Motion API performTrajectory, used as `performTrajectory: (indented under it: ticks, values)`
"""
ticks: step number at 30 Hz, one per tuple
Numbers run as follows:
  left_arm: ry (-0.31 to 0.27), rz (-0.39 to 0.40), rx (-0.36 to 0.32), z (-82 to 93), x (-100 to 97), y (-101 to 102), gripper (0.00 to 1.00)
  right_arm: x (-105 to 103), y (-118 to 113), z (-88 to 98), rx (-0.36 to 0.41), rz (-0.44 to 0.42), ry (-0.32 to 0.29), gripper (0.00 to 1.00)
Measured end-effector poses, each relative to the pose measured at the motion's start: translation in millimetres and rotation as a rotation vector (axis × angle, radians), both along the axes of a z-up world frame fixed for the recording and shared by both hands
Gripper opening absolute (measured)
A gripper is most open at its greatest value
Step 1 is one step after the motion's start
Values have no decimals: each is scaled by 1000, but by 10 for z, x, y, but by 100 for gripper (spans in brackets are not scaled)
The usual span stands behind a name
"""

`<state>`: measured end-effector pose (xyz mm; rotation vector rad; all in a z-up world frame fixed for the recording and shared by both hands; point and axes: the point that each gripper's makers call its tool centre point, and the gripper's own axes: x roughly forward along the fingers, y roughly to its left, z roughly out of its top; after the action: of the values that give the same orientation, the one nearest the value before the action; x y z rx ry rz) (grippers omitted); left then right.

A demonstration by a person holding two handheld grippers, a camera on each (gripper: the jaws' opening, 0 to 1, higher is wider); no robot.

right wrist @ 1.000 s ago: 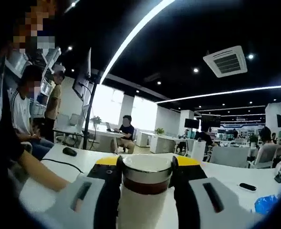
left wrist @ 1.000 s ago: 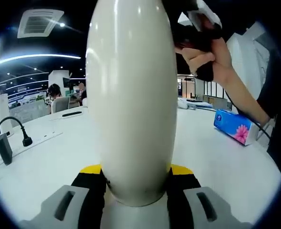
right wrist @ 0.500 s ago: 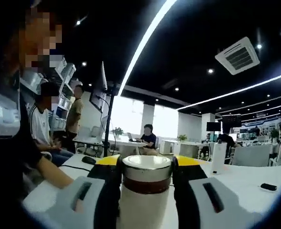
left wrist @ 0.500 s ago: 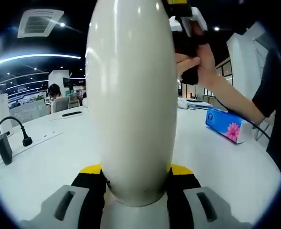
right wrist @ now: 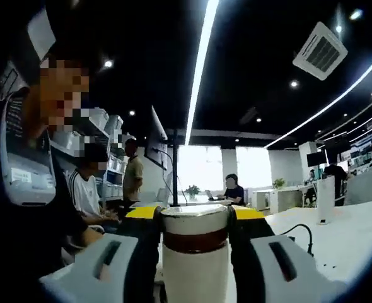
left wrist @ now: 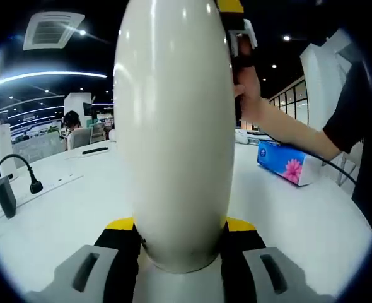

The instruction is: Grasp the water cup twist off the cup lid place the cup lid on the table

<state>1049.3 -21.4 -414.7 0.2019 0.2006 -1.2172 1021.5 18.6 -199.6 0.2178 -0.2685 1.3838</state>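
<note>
White office table [left wrist: 60,208], cup held at both ends, lid still on
Left gripper view: left gripper [left wrist: 180,243] clenched on the water cup [left wrist: 176,126] body above the near edge. Right gripper view: right gripper [right wrist: 193,221] clamps the cup lid [right wrist: 194,222]; a weak hold below could let the smooth body spin or slip while twisting

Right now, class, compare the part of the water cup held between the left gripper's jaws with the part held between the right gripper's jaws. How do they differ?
In the left gripper view the jaws clamp the cup's body: plain, smooth, glossy cream, tall and bulging. In the right gripper view the jaws clamp the cup lid: a short metal cap above a dark brown band. The body towers over its jaws; the lid barely tops its jaws. Both are round and centred between yellow-tipped jaws.
</note>
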Motion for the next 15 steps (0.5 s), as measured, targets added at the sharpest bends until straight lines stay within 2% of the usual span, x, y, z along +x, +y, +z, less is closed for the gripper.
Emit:
performTrajectory:
  ticks: [4, 9, 15]
  values:
    - [2, 0, 0, -27, 200, -4, 52, -8, 10, 1, 12, 38, 14, 46]
    - [2, -1, 0, -33, 249, -11, 52, -11, 10, -4, 20, 56, 35, 47]
    - [1, -2, 1, -32, 229, -10, 52, -7, -62, 43, 24, -29, 30, 50]
